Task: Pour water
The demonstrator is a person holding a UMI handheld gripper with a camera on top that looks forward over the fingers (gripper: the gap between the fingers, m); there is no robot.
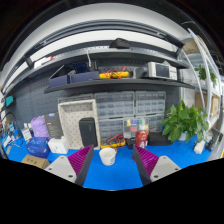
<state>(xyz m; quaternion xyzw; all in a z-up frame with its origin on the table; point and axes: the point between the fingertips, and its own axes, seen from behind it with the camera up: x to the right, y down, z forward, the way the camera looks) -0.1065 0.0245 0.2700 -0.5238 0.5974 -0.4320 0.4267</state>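
Note:
A small white cup (108,155) stands upright on the blue table (112,176), just ahead of my fingers and a little nearer the left one. My gripper (112,160) is open, its purple pads (80,158) spread wide with nothing held. A red and white can or bottle (142,134) stands further back on the right, beyond the right finger (147,160). Whether the cup holds water is not visible.
A green potted plant (186,122) stands at the back right. White and grey drawer units (126,104) and a white box (76,122) line the back. A purple bag (40,127) and blue items (38,146) lie at the left. A shelf (110,80) runs overhead.

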